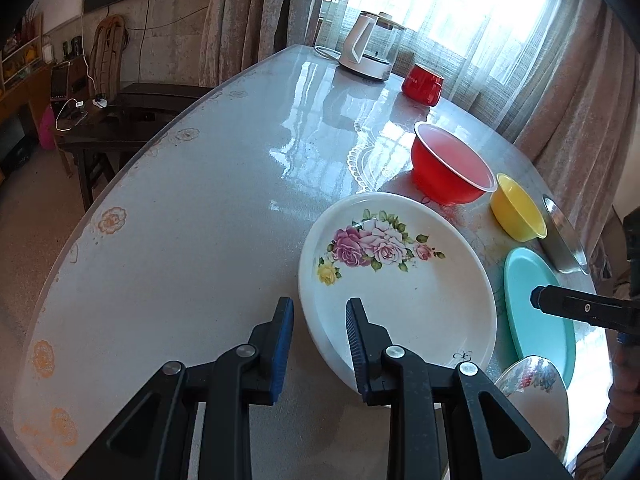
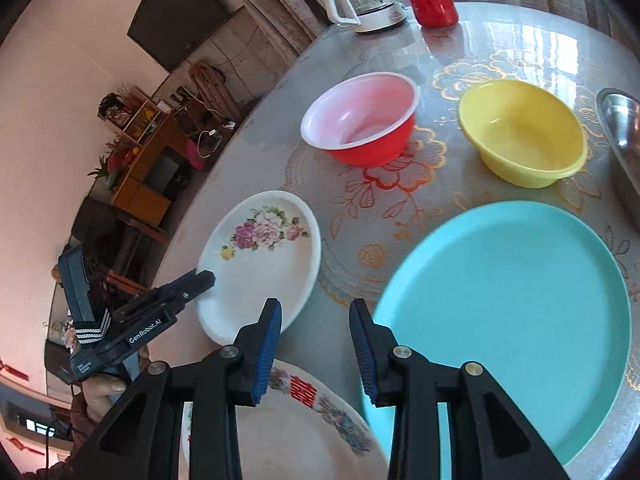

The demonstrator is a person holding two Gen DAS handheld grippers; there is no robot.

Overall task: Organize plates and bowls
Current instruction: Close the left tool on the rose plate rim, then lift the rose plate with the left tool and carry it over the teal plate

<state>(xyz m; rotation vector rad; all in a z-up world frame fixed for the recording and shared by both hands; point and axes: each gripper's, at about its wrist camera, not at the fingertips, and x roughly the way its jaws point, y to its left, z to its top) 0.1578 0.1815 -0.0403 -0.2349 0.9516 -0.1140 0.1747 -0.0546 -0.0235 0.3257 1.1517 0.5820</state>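
Counted beyond the fingers: two plates, white floral (image 2: 264, 264) and teal (image 2: 516, 304); three bowls, red (image 2: 364, 120), yellow (image 2: 520, 132), patterned (image 2: 304, 432).

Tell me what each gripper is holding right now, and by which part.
Nothing is held. The left gripper straddles the near rim of the floral plate with its jaws apart; the right gripper hangs empty near the teal plate.

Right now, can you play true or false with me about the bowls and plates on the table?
1. The red bowl is white inside. True.
2. The yellow bowl sits stacked inside the red bowl. False: they stand apart, side by side.
3. The white plate has flowers painted on it. True.
4. The right gripper is carrying the teal plate. False: its jaws are open and hold nothing.
5. The red mug stands near the kettle. True.
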